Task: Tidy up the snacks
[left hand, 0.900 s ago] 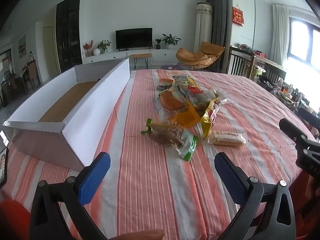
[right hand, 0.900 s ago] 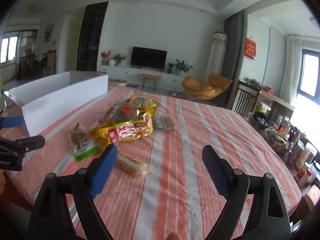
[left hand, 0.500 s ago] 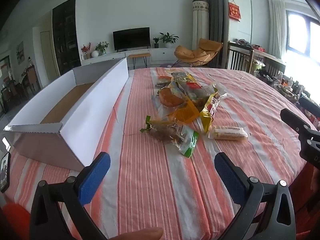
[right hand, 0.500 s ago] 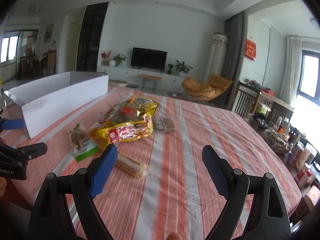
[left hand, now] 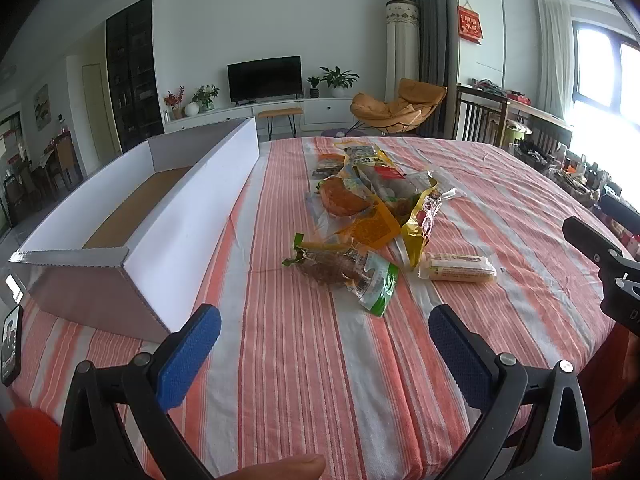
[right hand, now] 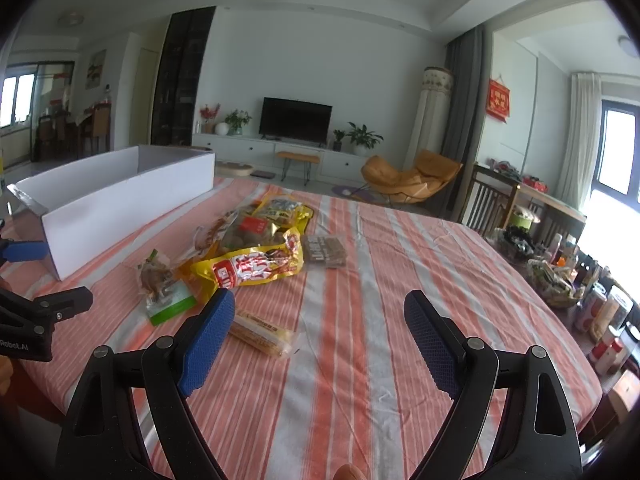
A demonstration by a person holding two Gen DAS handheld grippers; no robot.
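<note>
Left gripper [left hand: 324, 344] and right gripper [right hand: 320, 328] both wide, empty; crinkly snack packet pile [left hand: 372, 208] at 12 o'clock; long white cardboard box [left hand: 160, 216] at 10 o'clock.

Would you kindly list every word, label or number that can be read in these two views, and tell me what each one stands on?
"Robot.AI", start cut off by the frame edge: on the left hand-held gripper, body, seen in the right wrist view.
Yellow snack bag: red label with white characters, too blurred to read.
Red wall hanging: gold characters, too small to read.
Green-edged packet and wrapped bar: print too small to read.
</note>
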